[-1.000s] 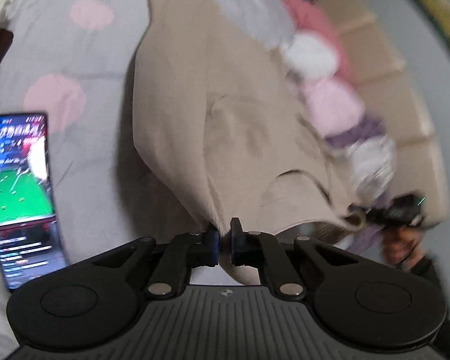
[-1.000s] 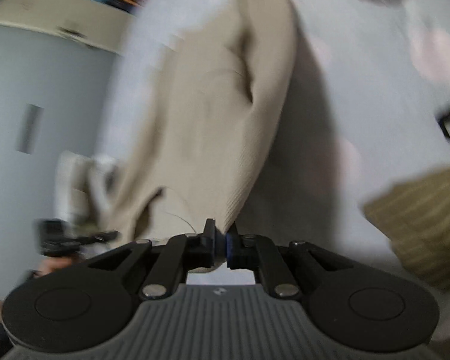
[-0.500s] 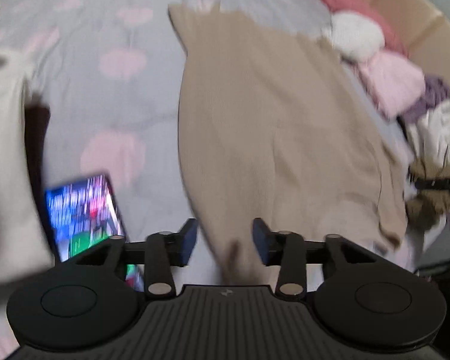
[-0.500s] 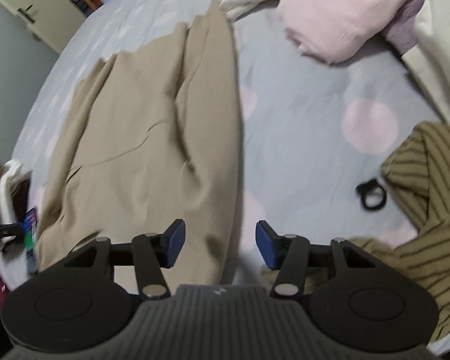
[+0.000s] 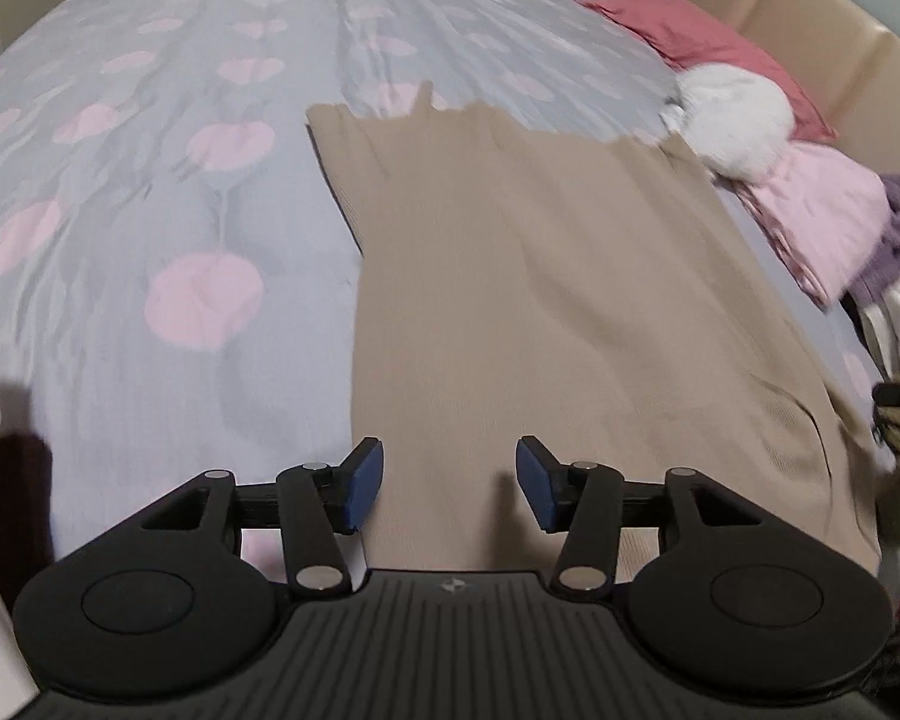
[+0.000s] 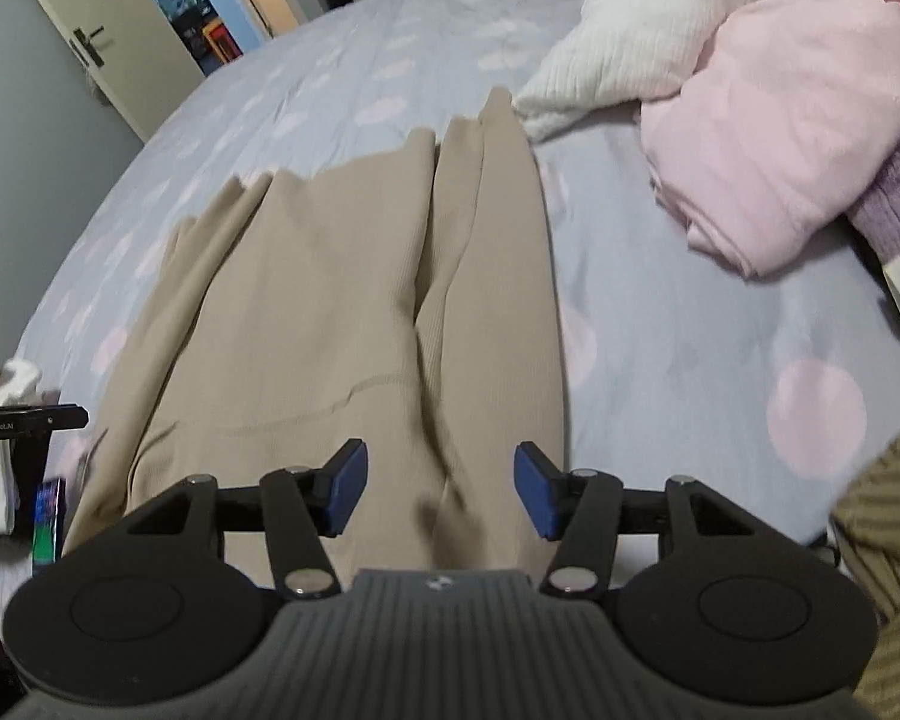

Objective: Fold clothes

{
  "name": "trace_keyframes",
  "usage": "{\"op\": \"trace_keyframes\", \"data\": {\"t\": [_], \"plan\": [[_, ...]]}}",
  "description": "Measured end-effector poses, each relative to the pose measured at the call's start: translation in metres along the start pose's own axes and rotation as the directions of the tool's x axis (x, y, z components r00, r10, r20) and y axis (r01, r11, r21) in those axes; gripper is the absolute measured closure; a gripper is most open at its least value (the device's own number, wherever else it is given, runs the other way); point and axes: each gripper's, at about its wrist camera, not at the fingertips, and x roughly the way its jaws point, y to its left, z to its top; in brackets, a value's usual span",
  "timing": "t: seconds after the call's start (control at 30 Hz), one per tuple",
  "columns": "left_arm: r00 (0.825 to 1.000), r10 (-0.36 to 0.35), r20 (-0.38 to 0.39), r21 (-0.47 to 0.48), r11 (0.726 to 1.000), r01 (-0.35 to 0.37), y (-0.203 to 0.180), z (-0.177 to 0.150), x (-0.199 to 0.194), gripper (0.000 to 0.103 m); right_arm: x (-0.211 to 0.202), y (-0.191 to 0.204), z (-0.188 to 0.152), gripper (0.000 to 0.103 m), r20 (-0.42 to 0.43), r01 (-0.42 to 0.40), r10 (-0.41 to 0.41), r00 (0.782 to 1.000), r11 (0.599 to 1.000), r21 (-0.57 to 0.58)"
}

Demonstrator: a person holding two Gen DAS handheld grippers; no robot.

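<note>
Your left hand-held gripper (image 5: 449, 483) hangs over the near end of the beige garment (image 5: 534, 300), its 2 blue pads (image 5: 363, 483) spread apart; its jaws have just been opening, and no cloth is pinched between them. Your right hand-held gripper (image 6: 441, 489) stands the same way, pads spread over the near end of the same beige garment (image 6: 342, 300); its jaws too have just been opening, and nothing is gripped.

The garment lies flat on the bed (image 5: 150, 192), stretching away from you, with a long lengthwise fold along its right side in the right wrist view. The bedsheet (image 6: 678, 324) is grey-blue with pink spots.

At the near right edge of the right wrist view lies an olive striped garment (image 6: 882, 534). At the near left, a phone (image 6: 47, 510) with a lit screen rests on the bed, beside part of the other gripper's body (image 6: 27, 420).

Farther off, to the right of the beige garment, sit a pink folded cloth (image 6: 792, 138) and a purple knit (image 6: 888, 210) just beside it. A white knit (image 6: 642, 42) touches the garment's far corner. Beyond those lies a red pillow (image 5: 702, 42), and a door (image 6: 96, 30) stands at the far left.
</note>
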Motion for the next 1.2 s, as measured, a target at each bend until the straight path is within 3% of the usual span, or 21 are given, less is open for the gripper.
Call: {"op": "trace_keyframes", "data": {"t": [0.23, 0.4, 0.43, 0.47, 0.5, 0.53, 0.6, 0.7, 0.9, 1.0, 1.1, 1.13, 1.17, 1.2], "plan": [[1.0, -0.017, -0.002, -0.062, 0.998, 0.017, 0.017, 0.014, 0.018, 0.056, 0.042, -0.033, 0.022, 0.04, -0.007, 0.016, -0.015, 1.0, 0.998, 0.063], [0.995, -0.089, -0.044, -0.093, 0.992, 0.084, 0.02, 0.011, 0.031, 0.057, 0.071, -0.053, 0.017, 0.042, -0.045, -0.055, 0.064, 0.997, 0.982, 0.181], [0.993, -0.106, -0.049, -0.096, 0.99, 0.101, 0.019, 0.011, 0.032, 0.063, 0.075, -0.054, 0.016, 0.052, -0.049, -0.08, 0.091, 0.995, 0.979, 0.186], [0.991, -0.12, -0.054, -0.098, 0.989, 0.114, 0.018, 0.012, 0.033, 0.08, 0.077, -0.051, 0.016, 0.075, -0.054, -0.094, 0.104, 0.993, 0.981, 0.169], [0.989, -0.134, -0.059, -0.101, 0.987, 0.127, 0.016, 0.012, 0.034, 0.089, 0.077, -0.048, 0.016, 0.09, -0.058, -0.088, 0.097, 0.994, 0.987, 0.135], [0.988, -0.141, -0.066, -0.103, 0.986, 0.134, 0.015, 0.013, 0.035, 0.102, 0.074, -0.046, 0.017, 0.099, -0.055, -0.066, 0.073, 0.996, 0.992, 0.107], [0.989, -0.132, -0.066, -0.116, 0.985, 0.124, 0.016, 0.014, 0.034, 0.103, 0.068, -0.043, 0.019, 0.1, -0.042, -0.026, 0.029, 0.999, 0.998, 0.062], [0.995, -0.093, -0.046, -0.142, 0.986, 0.085, 0.022, 0.016, 0.027, 0.103, 0.043, -0.051, 0.023, 0.1, 0.045, 0.017, -0.021, 0.999, 0.996, 0.088], [0.999, 0.045, 0.018, -0.193, 0.98, -0.04, 0.047, 0.01, 0.003, 0.103, -0.001, -0.08, 0.021, 0.1, 0.155, 0.138, -0.169, 0.973, 0.972, 0.192], [0.998, 0.056, 0.019, -0.201, 0.978, -0.051, 0.053, 0.004, 0.001, 0.103, 0.009, -0.091, 0.013, 0.099, 0.07, 0.141, -0.159, 0.985, 0.967, 0.213], [0.999, 0.042, 0.003, -0.208, 0.977, -0.041, 0.055, 0.002, 0.003, 0.102, 0.016, -0.084, 0.012, 0.086, 0.023, 0.166, -0.175, 0.984, 0.965, 0.204], [0.999, 0.045, -0.002, -0.21, 0.977, -0.045, 0.056, 0.002, 0.003, 0.102, 0.017, -0.081, 0.012, 0.074, 0.02, 0.18, -0.188, 0.982, 0.964, 0.198], [0.998, 0.059, -0.002, -0.212, 0.976, -0.058, 0.056, 0.002, 0.0, 0.102, 0.016, -0.076, 0.013, 0.067, 0.028, 0.192, -0.2, 0.979, 0.964, 0.182], [0.997, 0.071, 0.003, -0.213, 0.975, -0.068, 0.056, 0.003, -0.002, 0.102, 0.011, -0.067, 0.015, 0.067, 0.064, 0.197, -0.208, 0.976, 0.97, 0.143]]}}
